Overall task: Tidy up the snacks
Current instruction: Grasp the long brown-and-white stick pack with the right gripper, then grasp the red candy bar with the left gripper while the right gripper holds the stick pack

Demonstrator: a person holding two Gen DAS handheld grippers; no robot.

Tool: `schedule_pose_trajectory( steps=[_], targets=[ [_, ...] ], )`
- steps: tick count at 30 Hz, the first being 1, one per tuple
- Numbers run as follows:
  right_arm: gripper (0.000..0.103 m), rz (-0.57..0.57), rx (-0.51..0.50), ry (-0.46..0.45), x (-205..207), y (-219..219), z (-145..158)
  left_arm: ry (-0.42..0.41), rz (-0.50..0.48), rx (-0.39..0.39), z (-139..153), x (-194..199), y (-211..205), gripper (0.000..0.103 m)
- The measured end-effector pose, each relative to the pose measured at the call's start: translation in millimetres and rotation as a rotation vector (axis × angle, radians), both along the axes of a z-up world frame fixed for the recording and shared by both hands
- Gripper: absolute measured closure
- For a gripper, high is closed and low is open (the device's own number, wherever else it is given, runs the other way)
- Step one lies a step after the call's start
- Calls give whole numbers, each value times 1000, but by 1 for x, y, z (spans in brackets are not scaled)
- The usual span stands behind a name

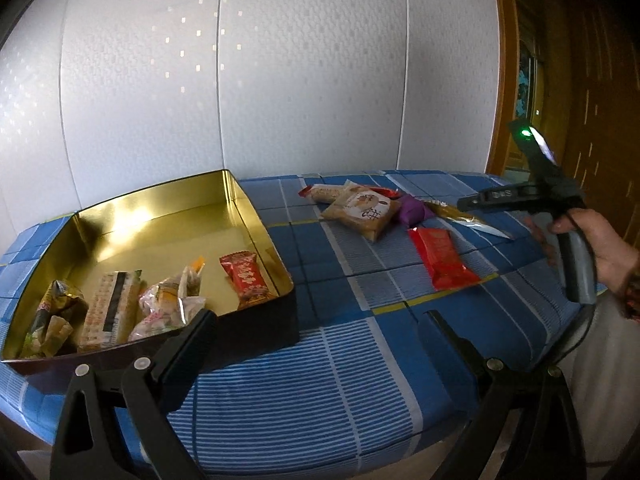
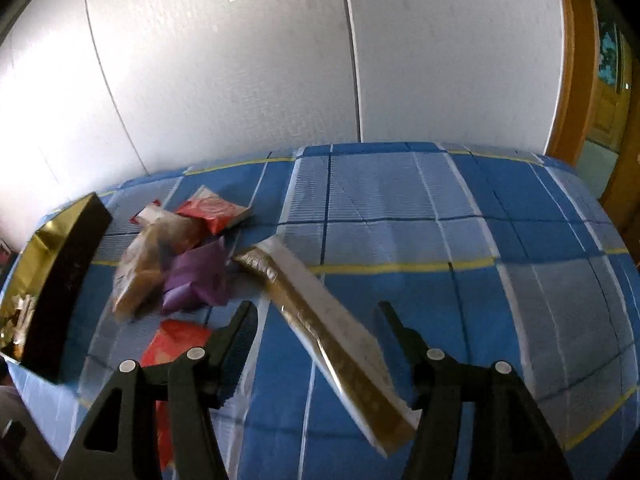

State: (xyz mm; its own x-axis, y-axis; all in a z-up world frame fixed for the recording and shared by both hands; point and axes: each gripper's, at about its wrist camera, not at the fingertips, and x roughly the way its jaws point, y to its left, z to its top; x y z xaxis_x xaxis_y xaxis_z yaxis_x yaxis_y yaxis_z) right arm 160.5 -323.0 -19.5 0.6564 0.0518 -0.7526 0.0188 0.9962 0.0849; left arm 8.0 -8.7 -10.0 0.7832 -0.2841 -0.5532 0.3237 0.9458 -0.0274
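Right tongs [image 2: 316, 316]: spread, nothing pinched; their two fingers stand either side of the near half of the long gold-and-white snack stick [image 2: 320, 320], and no pad presses on it as far as the right wrist view shows.
Stick's long axis: runs from far left to near right across the gap of the tongs, slanted, so it crosses their line at an angle rather than lying square to it.
Stick's place: flat on the blue checked cloth [image 2: 440, 208] of the bed, its far end just beside the purple packet [image 2: 196, 276].
Left tongs [image 1: 320, 320]: spread and empty, hanging over the near edge of the bed beside the near right corner of the gold tin [image 1: 168, 216].
Nearer hand: the right one, by a clear margin; the left sits well apart from the loose snacks and close to the tin.
Loose pile: tan cake packet [image 1: 362, 210], purple packet and a red packet [image 1: 442, 262] lie left of the stick, between it and the tin.
Tin's bearing: left of the right tongs, so a carried snack would travel leftward over the pile.
Already in the tin: several packets along its near wall, among them a red one [image 1: 246, 278].
Judgement: to close squarely, the right tongs would likely need a roll to set their fingers across the stick's narrow width.
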Motion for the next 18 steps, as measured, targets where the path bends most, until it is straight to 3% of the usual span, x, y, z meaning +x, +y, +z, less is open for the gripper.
schedule_pose_trajectory(
  steps=[1, 3, 5, 9, 13, 18],
  targets=[
    [44, 3, 0, 9, 7, -1, -2, 3, 2, 1, -1, -1, -2, 2],
    [60, 14, -2, 19, 9, 0, -4, 11, 0, 3, -2, -2, -4, 2],
    [69, 17, -32, 33, 9, 5, -6, 9, -3, 19, -3, -4, -9, 2],
    [75, 26, -53, 38, 3, 10, -9, -3, -26, 22, 2, -8, -23, 2],
    [85, -2, -34, 39, -10, 2, -6, 39, -40, -18, 3, -2, -39, 2],
    [88, -60, 73, 43, -17, -18, -4, 70, -54, -10, 1, 5, -62, 2]
  ],
)
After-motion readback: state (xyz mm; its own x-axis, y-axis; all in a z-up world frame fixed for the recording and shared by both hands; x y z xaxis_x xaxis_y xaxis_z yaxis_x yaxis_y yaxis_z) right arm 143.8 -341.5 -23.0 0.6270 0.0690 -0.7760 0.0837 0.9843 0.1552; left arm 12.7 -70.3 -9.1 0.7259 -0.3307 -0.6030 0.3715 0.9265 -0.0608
